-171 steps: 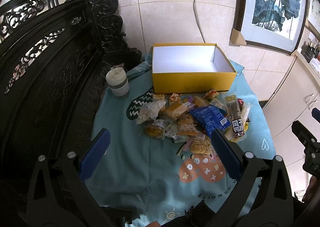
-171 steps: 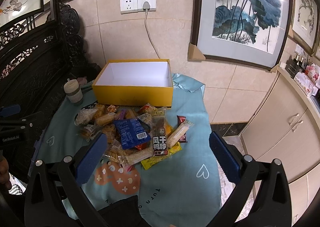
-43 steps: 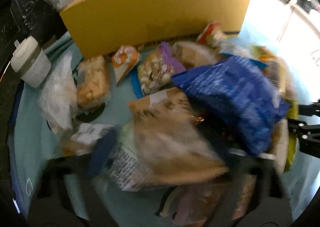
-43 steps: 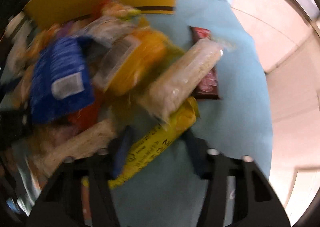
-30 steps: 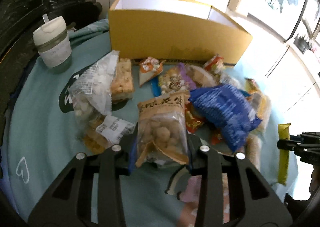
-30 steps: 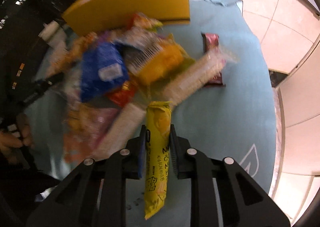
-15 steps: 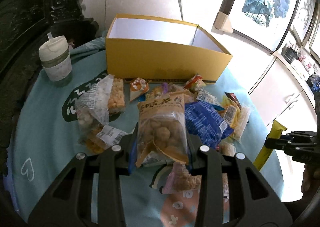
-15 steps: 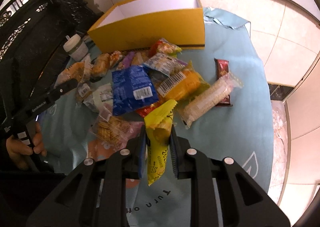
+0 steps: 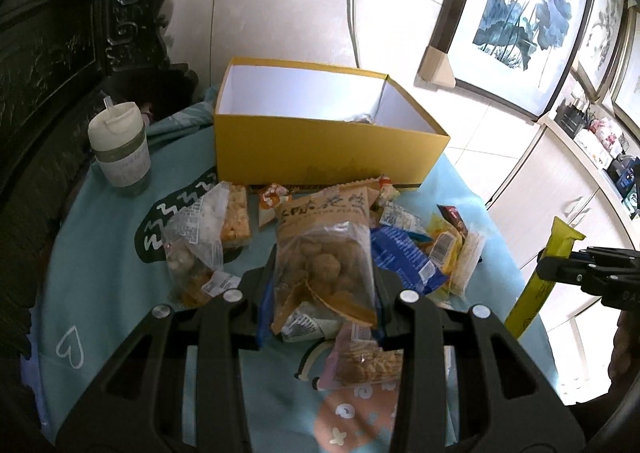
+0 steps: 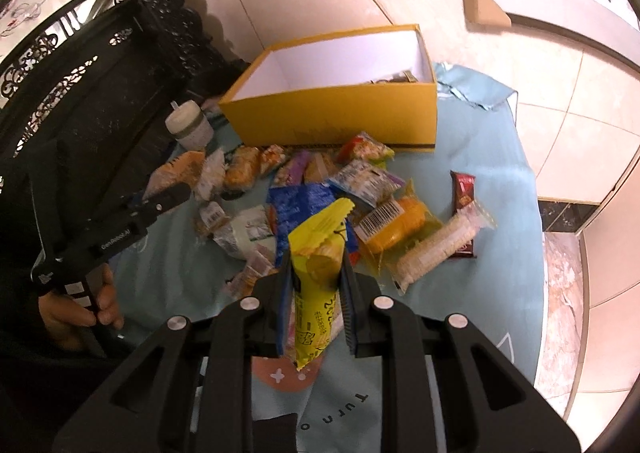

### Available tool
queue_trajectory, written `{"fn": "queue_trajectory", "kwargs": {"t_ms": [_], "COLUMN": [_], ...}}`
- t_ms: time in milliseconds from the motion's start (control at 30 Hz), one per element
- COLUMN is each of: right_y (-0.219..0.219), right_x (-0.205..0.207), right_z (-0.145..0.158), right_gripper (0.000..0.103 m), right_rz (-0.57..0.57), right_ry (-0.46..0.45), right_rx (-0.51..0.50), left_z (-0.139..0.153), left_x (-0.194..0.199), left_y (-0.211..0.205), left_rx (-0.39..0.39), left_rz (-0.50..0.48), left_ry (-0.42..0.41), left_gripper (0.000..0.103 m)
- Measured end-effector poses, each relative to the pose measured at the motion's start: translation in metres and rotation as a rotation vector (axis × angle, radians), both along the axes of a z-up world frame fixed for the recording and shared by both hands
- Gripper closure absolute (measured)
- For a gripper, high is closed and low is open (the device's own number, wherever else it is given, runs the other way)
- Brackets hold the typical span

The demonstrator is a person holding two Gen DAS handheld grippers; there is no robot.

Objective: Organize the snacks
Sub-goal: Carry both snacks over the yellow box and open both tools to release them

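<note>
A round table under a teal cloth (image 9: 100, 317) fills most of both views, set against a tiled wall with dark carved furniture (image 9: 48, 53) on the left and framed paintings (image 9: 520, 13) on the right. At the far side of the table stands an open yellow box (image 9: 320, 149) with a white inside; something small lies in its far right corner, too little of it showing to tell what. A lidded cup (image 9: 120, 149) stands left of the box, apart from it.

In front of the box, on the near side, lies a loose heap of snacks (image 10: 304, 189): a blue bag (image 9: 404, 261) in the middle, a long clear pack of pale crackers (image 10: 436, 249) on the right and a small dark red bar (image 10: 463, 189) beyond it.

The left gripper (image 9: 320, 293) is clamped on a brown bag of round puffs (image 9: 324, 253), held upright above the heap. The right gripper (image 10: 316, 285) is clamped on a long yellow packet (image 10: 320, 253), its crimped top standing above the fingers and its tail hanging below them. In the right wrist view a hand (image 10: 76, 317) grips the left tool's handle at the near left.
</note>
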State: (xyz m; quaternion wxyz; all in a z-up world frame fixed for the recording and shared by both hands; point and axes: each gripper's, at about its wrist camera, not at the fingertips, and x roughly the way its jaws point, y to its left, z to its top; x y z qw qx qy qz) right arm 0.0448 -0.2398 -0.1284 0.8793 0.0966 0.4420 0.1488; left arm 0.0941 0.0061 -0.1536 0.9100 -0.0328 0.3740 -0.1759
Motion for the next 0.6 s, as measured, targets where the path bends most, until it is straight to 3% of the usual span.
{"fn": "queue_trajectory", "kwargs": {"t_ms": [400, 600], "right_y": [-0.001, -0.001], "right_x": [0.001, 0.021], "right_z": [0.017, 0.037], "right_gripper": [0.082, 0.082], "right_rz": [0.002, 0.018], "right_ry": [-0.031, -0.069], "right_rx": [0.032, 0.03], "left_z": [0.008, 0.024], "left_x": [-0.003, 0.009], "left_y": [0.004, 0.002], "left_rx": [-0.006, -0.011], "left_rz": [0.017, 0.032], "left_ry": [-0.006, -0.028], "left_gripper": [0.066, 0.066]}}
